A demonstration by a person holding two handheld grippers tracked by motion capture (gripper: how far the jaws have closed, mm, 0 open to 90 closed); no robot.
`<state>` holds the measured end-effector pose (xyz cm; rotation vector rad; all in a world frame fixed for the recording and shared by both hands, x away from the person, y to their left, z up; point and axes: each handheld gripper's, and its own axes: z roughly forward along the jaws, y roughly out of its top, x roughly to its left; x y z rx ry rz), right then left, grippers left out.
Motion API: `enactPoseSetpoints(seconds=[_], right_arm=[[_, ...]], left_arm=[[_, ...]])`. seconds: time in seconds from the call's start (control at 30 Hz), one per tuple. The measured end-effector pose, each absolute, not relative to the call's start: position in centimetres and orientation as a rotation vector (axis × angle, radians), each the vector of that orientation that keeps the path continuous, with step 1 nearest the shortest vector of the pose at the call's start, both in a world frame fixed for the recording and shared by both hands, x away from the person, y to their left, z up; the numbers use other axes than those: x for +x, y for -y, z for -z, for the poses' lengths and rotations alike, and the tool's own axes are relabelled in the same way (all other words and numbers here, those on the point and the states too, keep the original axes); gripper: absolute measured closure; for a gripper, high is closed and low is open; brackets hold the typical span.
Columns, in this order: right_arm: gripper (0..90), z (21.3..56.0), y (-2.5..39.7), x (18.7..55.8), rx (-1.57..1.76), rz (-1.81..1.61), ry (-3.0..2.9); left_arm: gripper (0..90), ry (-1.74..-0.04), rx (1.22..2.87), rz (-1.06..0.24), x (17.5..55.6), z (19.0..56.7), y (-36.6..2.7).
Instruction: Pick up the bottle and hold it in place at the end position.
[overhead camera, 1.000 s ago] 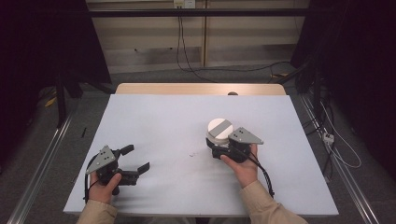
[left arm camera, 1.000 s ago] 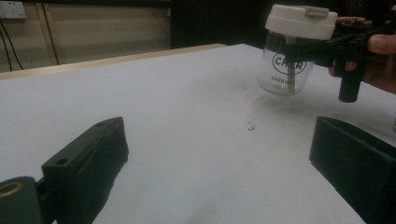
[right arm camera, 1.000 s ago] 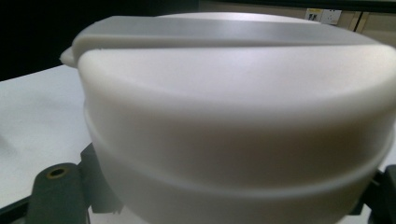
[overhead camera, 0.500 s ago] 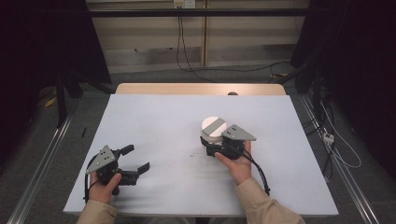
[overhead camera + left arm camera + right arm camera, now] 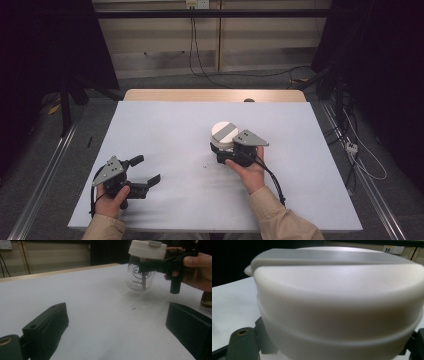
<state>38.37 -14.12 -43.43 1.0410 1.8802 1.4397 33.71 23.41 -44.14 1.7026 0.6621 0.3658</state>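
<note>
A clear jar with a white lid and a grey flip tab is gripped at its neck by my right gripper, right of the table's middle. In the left gripper view the jar shows black printed lettering and hangs just above the white surface, with the right gripper clamped under its lid. The lid looms close in the right gripper view, between the fingers. My left gripper rests open at the front left with nothing between its jaws; seen from its own camera, the left gripper points toward the jar.
The white table has a wooden strip along its far edge with a small dark object on it. A dark speck lies on the surface left of the jar. Cables and metal rails run along the floor on both sides.
My right gripper has carried the jar a little to the left and slightly farther away. The left gripper has stayed where it was.
</note>
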Motion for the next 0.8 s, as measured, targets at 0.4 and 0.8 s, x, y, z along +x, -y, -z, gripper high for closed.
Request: enactPoseSetpoints(seconds=[0.4,0.8], right_arm=[[18.2,43.5,13.3,39.3,1.039,-1.448,-1.885],[18.2,43.7,12.5,40.2,1.037,-1.444,-1.892]], left_arm=[[4.0,-0.669,1.698,-0.359,33.7,44.2,-23.4],[4.0,-0.666,1.698,-0.358,33.6,44.2,-23.5]])
